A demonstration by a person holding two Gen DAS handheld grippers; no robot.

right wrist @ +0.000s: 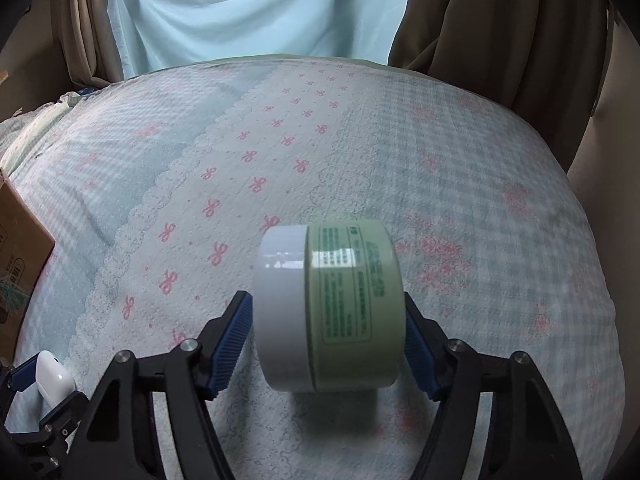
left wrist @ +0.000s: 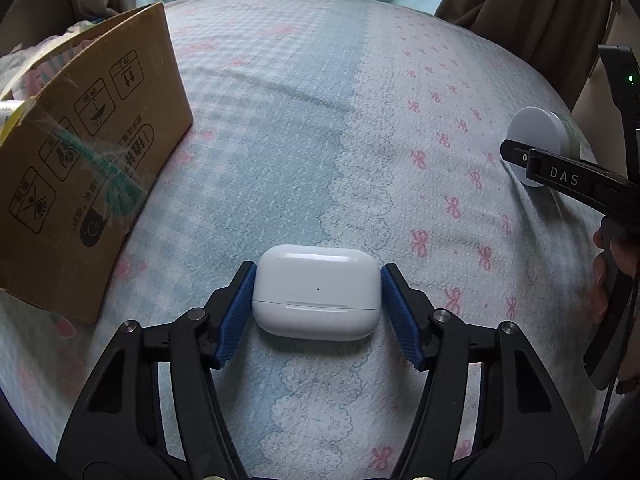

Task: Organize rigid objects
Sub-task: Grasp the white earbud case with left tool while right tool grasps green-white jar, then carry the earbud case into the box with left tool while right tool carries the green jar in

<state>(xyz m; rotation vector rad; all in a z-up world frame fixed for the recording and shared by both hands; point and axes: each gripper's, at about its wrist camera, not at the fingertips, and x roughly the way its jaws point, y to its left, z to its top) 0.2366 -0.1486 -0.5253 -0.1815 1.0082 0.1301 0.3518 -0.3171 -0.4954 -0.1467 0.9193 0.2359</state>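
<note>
A white earbud case (left wrist: 316, 298) lies on the patterned bedspread between the blue pads of my left gripper (left wrist: 318, 312); the pads touch both of its sides. It also shows in the right wrist view (right wrist: 54, 380) at the lower left. My right gripper (right wrist: 328, 334) is shut on a green jar with a white lid (right wrist: 328, 306), held on its side above the bed. The jar also shows in the left wrist view (left wrist: 538, 144) at the far right, with the right gripper (left wrist: 560, 172) around it.
A cardboard box (left wrist: 80, 160) stands on the bed at the left, its corner also in the right wrist view (right wrist: 20, 248). Crumpled bedding lies behind it. Curtains (right wrist: 256, 8) hang beyond the bed's far edge. The bedspread (left wrist: 300, 120) stretches between box and jar.
</note>
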